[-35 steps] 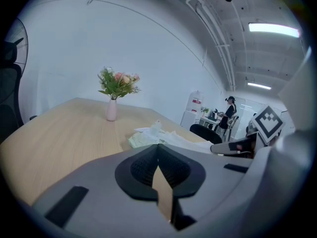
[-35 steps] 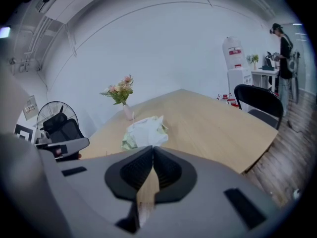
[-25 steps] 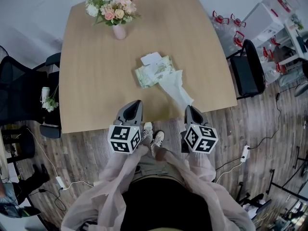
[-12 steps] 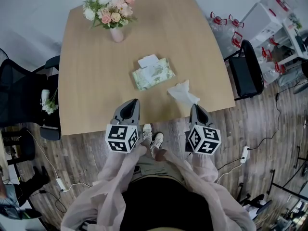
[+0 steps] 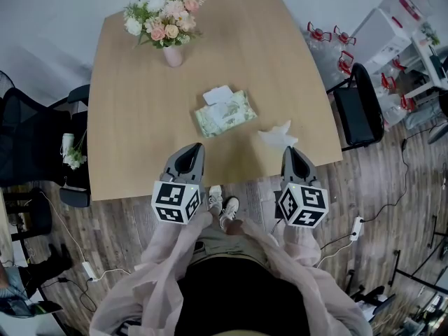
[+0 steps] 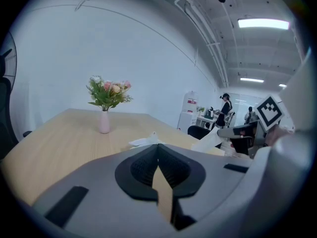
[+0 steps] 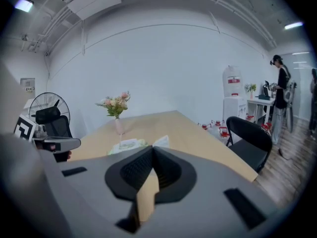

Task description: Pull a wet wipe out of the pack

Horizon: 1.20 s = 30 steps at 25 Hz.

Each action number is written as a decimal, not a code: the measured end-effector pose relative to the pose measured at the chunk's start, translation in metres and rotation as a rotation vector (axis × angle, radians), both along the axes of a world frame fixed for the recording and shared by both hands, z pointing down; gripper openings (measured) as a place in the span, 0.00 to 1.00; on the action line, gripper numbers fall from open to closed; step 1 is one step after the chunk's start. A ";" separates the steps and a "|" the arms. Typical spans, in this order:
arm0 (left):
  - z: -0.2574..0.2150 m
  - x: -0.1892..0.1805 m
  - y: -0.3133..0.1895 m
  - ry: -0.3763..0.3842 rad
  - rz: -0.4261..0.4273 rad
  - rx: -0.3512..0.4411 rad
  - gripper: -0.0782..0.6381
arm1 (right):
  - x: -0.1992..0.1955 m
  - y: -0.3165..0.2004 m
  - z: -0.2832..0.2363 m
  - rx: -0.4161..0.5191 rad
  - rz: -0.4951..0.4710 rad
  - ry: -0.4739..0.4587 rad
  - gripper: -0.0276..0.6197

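— So where have you set up?
— You're in an office: a long pale wooden meeting table (image 5: 140,117), a black padded office chair (image 5: 357,110) beside it, and a white water dispenser (image 7: 231,90) by the wall.
— And overhead?
— White strip lights (image 6: 262,24) and bare ceiling pipes (image 6: 200,29). A white power strip (image 5: 356,224) trails over your grey wood-plank floor (image 5: 399,173).

The body of the right gripper (image 7: 152,148) is covering the lower part of the wet wipe (image 7: 161,142). The body of the left gripper (image 6: 157,146) is hiding most of the wipe pack (image 6: 143,141) beyond it.
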<state>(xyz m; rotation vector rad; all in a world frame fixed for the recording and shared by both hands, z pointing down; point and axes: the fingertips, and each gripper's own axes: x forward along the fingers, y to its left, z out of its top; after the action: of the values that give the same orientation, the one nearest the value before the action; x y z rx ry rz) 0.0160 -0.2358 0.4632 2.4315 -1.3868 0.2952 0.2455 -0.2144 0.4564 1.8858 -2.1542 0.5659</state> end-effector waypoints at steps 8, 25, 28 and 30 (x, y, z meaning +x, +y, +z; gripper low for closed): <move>-0.032 -0.001 -0.012 -0.011 0.054 0.079 0.12 | -0.009 -0.018 -0.034 0.126 -0.034 0.006 0.06; -0.045 0.005 -0.026 0.020 0.116 0.092 0.12 | -0.045 -0.046 -0.046 0.109 -0.242 0.013 0.05; -0.040 0.004 -0.027 0.019 0.122 0.083 0.12 | -0.053 -0.045 -0.045 0.114 -0.300 0.042 0.05; -0.038 0.004 -0.027 0.017 0.122 0.081 0.12 | -0.055 -0.045 -0.046 0.109 -0.309 0.033 0.05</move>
<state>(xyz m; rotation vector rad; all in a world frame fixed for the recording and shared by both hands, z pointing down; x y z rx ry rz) 0.0196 -0.2625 0.4253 2.5841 -1.2688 0.2504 0.1906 -0.2597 0.4108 1.5509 -2.4332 0.3594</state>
